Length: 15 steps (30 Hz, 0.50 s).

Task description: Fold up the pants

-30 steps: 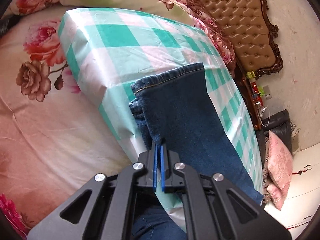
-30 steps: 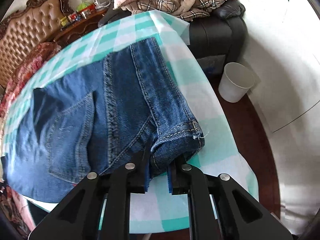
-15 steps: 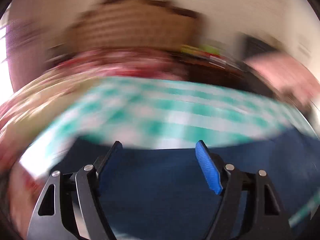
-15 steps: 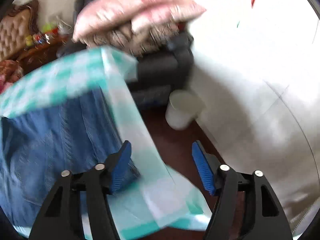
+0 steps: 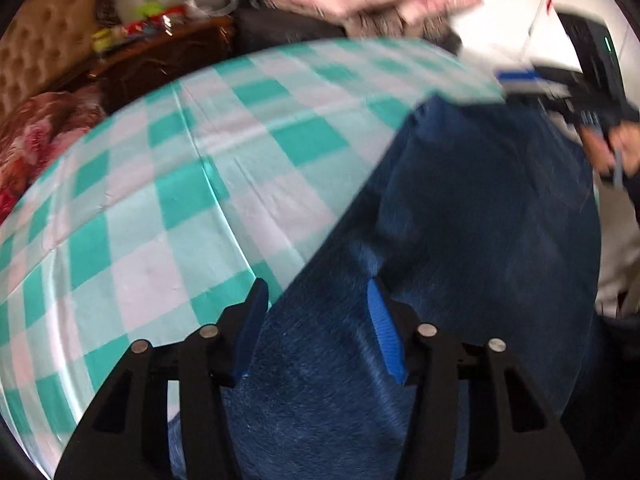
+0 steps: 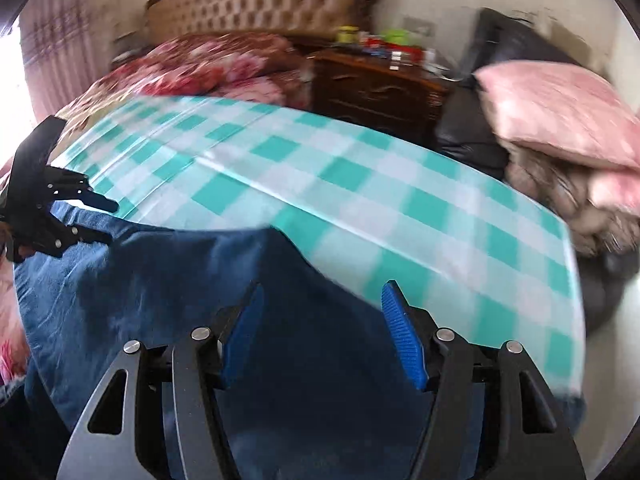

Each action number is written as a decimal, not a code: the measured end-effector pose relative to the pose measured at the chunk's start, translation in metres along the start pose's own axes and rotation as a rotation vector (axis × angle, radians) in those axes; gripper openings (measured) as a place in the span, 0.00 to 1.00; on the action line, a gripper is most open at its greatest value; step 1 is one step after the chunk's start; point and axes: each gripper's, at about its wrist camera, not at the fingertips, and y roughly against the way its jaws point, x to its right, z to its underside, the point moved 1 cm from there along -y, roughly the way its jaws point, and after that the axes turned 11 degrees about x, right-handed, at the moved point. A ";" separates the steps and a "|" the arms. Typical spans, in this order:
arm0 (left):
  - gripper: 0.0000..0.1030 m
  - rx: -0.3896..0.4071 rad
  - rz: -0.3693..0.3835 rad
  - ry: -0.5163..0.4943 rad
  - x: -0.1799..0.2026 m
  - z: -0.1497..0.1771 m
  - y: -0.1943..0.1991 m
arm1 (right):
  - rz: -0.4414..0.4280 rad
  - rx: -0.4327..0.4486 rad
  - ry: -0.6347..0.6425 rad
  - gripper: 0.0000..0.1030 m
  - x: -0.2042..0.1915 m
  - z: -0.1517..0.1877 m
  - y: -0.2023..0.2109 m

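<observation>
A teal-and-white checked tablecloth (image 5: 168, 184) bears the blue jeans (image 5: 460, 240), lying along its near edge. The left gripper (image 5: 316, 328), jaws closing, hovers over the denim without pinching it. The right gripper (image 6: 322, 332) hangs spread above them, empty.

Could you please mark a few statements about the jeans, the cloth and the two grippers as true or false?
1. The jeans lie on a checked cloth. True.
2. The cloth is red and yellow. False: it is teal and white.
3. The right gripper is shut on the jeans. False: its jaws stand apart over the denim.
4. A pink pillow lies beyond the cloth. True.
5. The left gripper holds a cup. False: its jaws are closing, with only denim between them.
</observation>
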 end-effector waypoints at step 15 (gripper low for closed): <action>0.27 0.188 -0.247 0.117 0.005 -0.003 0.027 | 0.092 -0.057 0.003 0.00 -0.006 0.002 -0.098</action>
